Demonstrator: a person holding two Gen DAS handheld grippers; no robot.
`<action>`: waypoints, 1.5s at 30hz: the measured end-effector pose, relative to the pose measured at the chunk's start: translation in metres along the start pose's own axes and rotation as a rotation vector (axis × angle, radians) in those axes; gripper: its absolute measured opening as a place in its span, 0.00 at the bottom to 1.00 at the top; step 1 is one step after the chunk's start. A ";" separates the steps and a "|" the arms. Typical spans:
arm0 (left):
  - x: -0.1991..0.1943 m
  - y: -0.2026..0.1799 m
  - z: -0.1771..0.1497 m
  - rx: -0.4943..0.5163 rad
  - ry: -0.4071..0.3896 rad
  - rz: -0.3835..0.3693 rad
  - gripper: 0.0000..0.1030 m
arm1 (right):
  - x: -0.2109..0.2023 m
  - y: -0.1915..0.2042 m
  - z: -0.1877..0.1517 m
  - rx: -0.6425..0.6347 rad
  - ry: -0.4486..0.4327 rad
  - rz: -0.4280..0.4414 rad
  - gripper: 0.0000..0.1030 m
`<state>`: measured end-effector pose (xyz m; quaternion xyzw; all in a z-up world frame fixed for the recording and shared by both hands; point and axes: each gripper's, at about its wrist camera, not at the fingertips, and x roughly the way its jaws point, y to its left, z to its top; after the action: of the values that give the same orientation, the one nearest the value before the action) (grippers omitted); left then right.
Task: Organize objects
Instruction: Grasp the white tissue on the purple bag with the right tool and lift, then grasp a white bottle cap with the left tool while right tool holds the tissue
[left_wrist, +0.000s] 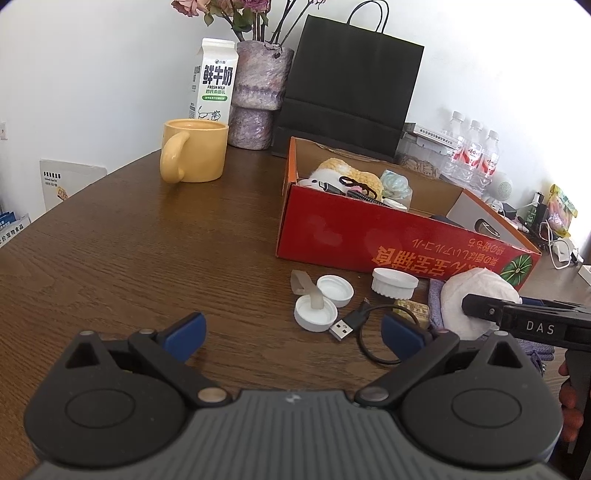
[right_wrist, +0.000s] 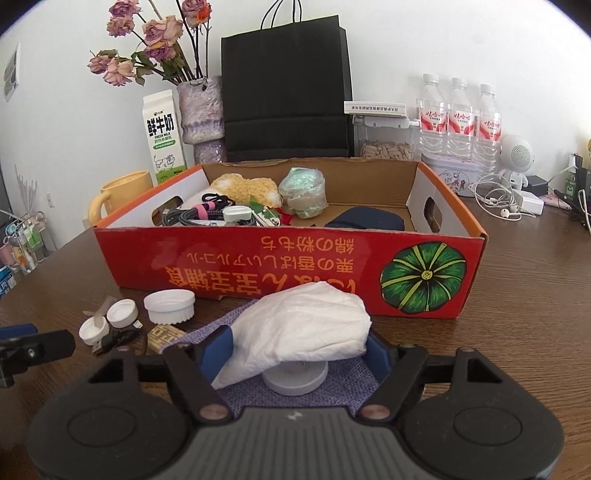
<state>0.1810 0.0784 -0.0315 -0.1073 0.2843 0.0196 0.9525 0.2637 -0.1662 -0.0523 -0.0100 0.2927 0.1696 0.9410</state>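
Right gripper (right_wrist: 299, 347) sits low over the brown wood-grain table (right_wrist: 517, 332), its blue pads (right_wrist: 218, 349) flanking a crumpled white tissue wad (right_wrist: 306, 328) that lies on a purple woven cloth (right_wrist: 295, 397) and drapes over a small white round puck (right_wrist: 295, 376). Whether the pads already press the tissue you cannot tell; the left pad looks touching, the right one is partly hidden behind the wad. Left gripper (left_wrist: 295, 336) hangs wide open above bare table, holding nothing, with two white plastic bottle caps (left_wrist: 325, 301), a black USB cable (left_wrist: 354, 325) and a white ribbed ramekin (left_wrist: 394, 283) just ahead of it. Your step in hand looks like picking the tissue for sorting into the red cardboard box with a green pumpkin print (right_wrist: 258, 269), which stands directly behind it and already holds cables, a yellow knitted item and a teal bundle. Next, the move likely calls for closing gently on the soft wad alone, lifting clear of the puck and cloth so neither drags along, then carrying it over the box's near wall. Watch the cloth corner: it lies under both fingers and could snag.
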 end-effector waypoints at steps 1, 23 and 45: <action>0.001 0.000 0.000 -0.001 0.003 0.003 1.00 | -0.002 0.001 0.000 -0.006 -0.010 0.005 0.64; 0.028 -0.021 0.031 0.071 -0.007 0.113 0.73 | -0.046 -0.011 -0.004 0.050 -0.200 0.055 0.52; 0.031 -0.014 0.023 0.000 -0.043 0.093 0.06 | -0.048 -0.007 -0.007 0.040 -0.199 0.065 0.53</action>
<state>0.2204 0.0691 -0.0273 -0.0935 0.2685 0.0661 0.9564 0.2253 -0.1888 -0.0322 0.0353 0.2012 0.1942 0.9595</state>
